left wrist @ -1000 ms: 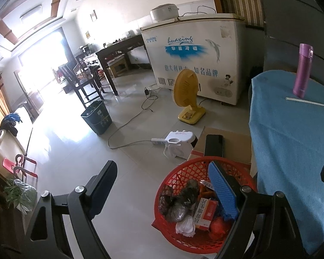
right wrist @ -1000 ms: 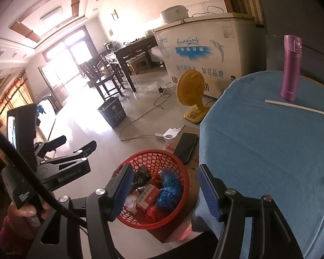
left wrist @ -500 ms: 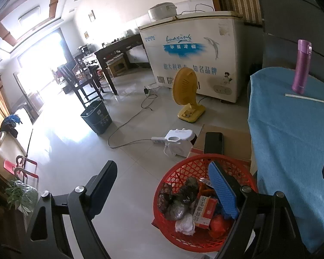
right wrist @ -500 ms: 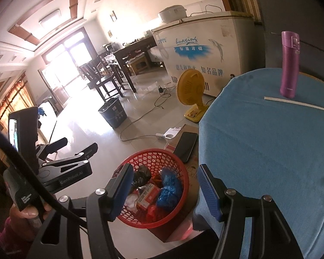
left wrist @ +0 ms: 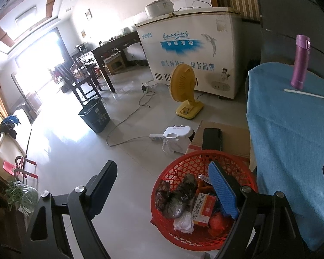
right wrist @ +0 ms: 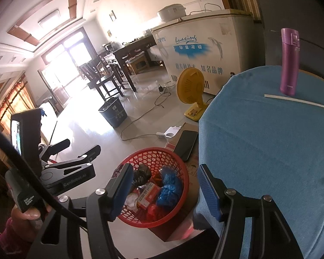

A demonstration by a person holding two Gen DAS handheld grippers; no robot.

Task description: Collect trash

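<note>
In the left wrist view, the left tool (left wrist: 162,185) has its two fingers spread wide apart with nothing between them, poised above the floor beside a red basket (left wrist: 179,166). The basket sits on the floor against the blue-covered worktop (left wrist: 291,129) and holds the collected trash: a dark crumpled bag (left wrist: 179,196), a red and white carton (left wrist: 205,208) and a white wad (left wrist: 183,222). A phone (left wrist: 211,139) lies on a flat cardboard sheet (left wrist: 235,138) just behind the basket. A purple bottle (left wrist: 300,62) stands upright on the worktop, just beside a white strip (left wrist: 306,93). In the right wrist view, the right tool (right wrist: 164,190) also stands apart and empty, over the basket (right wrist: 149,157), where blue crumpled plastic (right wrist: 168,187) lies next to the carton (right wrist: 148,195). At the left edge a hand (right wrist: 26,215) grips the left tool's handle.
</note>
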